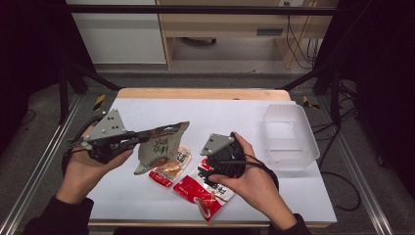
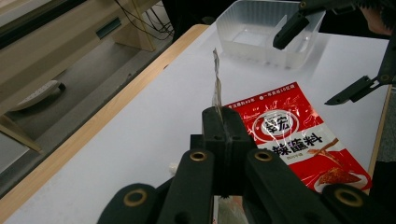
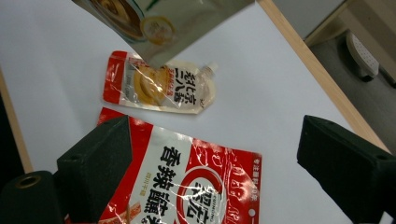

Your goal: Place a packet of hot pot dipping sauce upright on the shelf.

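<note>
My left gripper (image 1: pixel 146 135) is shut on the edge of an olive-green snack pouch (image 1: pixel 160 146), which hangs tilted above the white table. In the left gripper view the pouch (image 2: pixel 217 88) stands edge-on between the closed jaws (image 2: pixel 223 116). A red sauce pouch (image 1: pixel 203 192) lies flat near the front edge. Beside it lies a small cream and red spout pouch (image 1: pixel 171 167). My right gripper (image 1: pixel 221 165) hovers open over the red pouch (image 3: pixel 187 186), with nothing between its pads (image 3: pixel 100 161). The spout pouch (image 3: pixel 159 88) lies beyond it.
A clear plastic container (image 1: pixel 289 137) stands at the right of the table, open side up; it also shows in the left gripper view (image 2: pixel 261 32). The table's wooden far edge (image 1: pixel 203 93) borders a drop to the floor.
</note>
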### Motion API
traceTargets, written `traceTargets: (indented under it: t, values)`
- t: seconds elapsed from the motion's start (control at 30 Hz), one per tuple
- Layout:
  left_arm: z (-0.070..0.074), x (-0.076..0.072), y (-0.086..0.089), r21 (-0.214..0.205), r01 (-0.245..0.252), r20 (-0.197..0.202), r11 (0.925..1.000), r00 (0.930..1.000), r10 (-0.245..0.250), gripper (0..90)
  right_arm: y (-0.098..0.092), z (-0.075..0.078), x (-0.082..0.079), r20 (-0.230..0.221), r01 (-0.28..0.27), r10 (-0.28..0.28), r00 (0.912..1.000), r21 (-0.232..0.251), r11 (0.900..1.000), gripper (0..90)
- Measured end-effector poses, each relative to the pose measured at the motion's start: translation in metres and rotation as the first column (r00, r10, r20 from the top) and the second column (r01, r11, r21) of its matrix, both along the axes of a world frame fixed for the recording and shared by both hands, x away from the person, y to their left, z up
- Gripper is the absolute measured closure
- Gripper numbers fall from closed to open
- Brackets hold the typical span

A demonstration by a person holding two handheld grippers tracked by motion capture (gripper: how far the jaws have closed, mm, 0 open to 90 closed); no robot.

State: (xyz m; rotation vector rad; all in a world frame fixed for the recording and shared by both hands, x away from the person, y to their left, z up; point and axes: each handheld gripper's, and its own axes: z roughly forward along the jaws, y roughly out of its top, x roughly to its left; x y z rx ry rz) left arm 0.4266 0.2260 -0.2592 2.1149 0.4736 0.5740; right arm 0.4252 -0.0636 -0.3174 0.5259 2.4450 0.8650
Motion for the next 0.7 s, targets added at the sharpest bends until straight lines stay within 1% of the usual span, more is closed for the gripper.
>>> traceTargets:
  t: [0.03, 0.07, 0.1, 0.13, 0.2, 0.33, 0.43, 0.47, 0.5, 0.53, 0.63, 0.7]
  values:
    - [0.000, 0.000, -0.001, -0.002, 0.001, -0.002, 1.0000, 1.0000, -0.001, 90.0, 0.002, 0.004, 0.000, -0.001, -0.009, 0.009, 1.0000, -0.004, 1.0000, 10.8]
    - [0.001, -0.001, -0.001, 0.001, 0.003, 0.001, 1.0000, 1.0000, -0.003, 90.0, 0.008, 0.018, -0.001, 0.000, -0.042, 0.042, 0.9991, -0.016, 0.9990, 10.5]
    - [0.001, -0.001, -0.001, 0.001, 0.005, 0.002, 1.0000, 1.0000, -0.005, 90.0, 0.011, 0.023, -0.002, -0.002, -0.058, 0.058, 0.9983, -0.020, 0.9981, 10.3]
    - [0.002, -0.001, -0.001, 0.001, 0.006, 0.003, 1.0000, 1.0000, -0.006, 90.0, 0.011, 0.023, -0.002, -0.002, -0.058, 0.058, 0.9983, -0.020, 0.9981, 10.3]
    - [0.002, -0.002, -0.001, 0.000, 0.009, 0.003, 1.0000, 1.0000, -0.009, 90.0, 0.017, 0.034, -0.004, 0.004, -0.092, 0.092, 0.9958, -0.037, 0.9951, 9.9]
    - [0.003, -0.003, 0.000, -0.001, 0.014, 0.005, 0.9999, 0.9999, -0.014, 90.0, 0.026, 0.049, -0.004, 0.010, -0.135, 0.136, 0.9906, -0.078, 0.9878, 9.9]
    - [0.003, -0.002, 0.000, 0.000, 0.014, 0.004, 0.9999, 0.9999, -0.014, 90.0, 0.030, 0.055, -0.002, -0.007, -0.165, 0.165, 0.9863, -0.099, 0.9814, 9.9]
    - [0.002, -0.002, 0.000, -0.001, 0.015, 0.004, 0.9999, 0.9999, -0.015, 90.0, 0.034, 0.058, -0.001, -0.016, -0.183, 0.183, 0.9831, -0.112, 0.9767, 9.9]
    - [0.002, -0.002, 0.000, -0.002, 0.015, 0.004, 0.9999, 0.9999, -0.015, 90.0, 0.034, 0.058, -0.001, -0.016, -0.183, 0.183, 0.9831, -0.112, 0.9767, 9.9]
    - [0.002, -0.002, 0.000, -0.001, 0.017, 0.005, 0.9998, 0.9998, -0.017, 90.0, 0.036, 0.058, -0.001, -0.019, -0.195, 0.194, 0.9808, -0.118, 0.9737, 9.9]
    - [0.002, -0.003, -0.001, -0.003, 0.020, 0.005, 0.9998, 0.9998, -0.020, 90.0, 0.040, 0.059, 0.002, -0.032, -0.210, 0.208, 0.9777, -0.128, 0.9692, 10.0]
    - [0.002, -0.003, -0.001, -0.002, 0.021, 0.004, 0.9998, 0.9998, -0.021, 90.0, 0.042, 0.059, 0.005, -0.039, -0.214, 0.211, 0.9767, -0.130, 0.9681, 10.0]
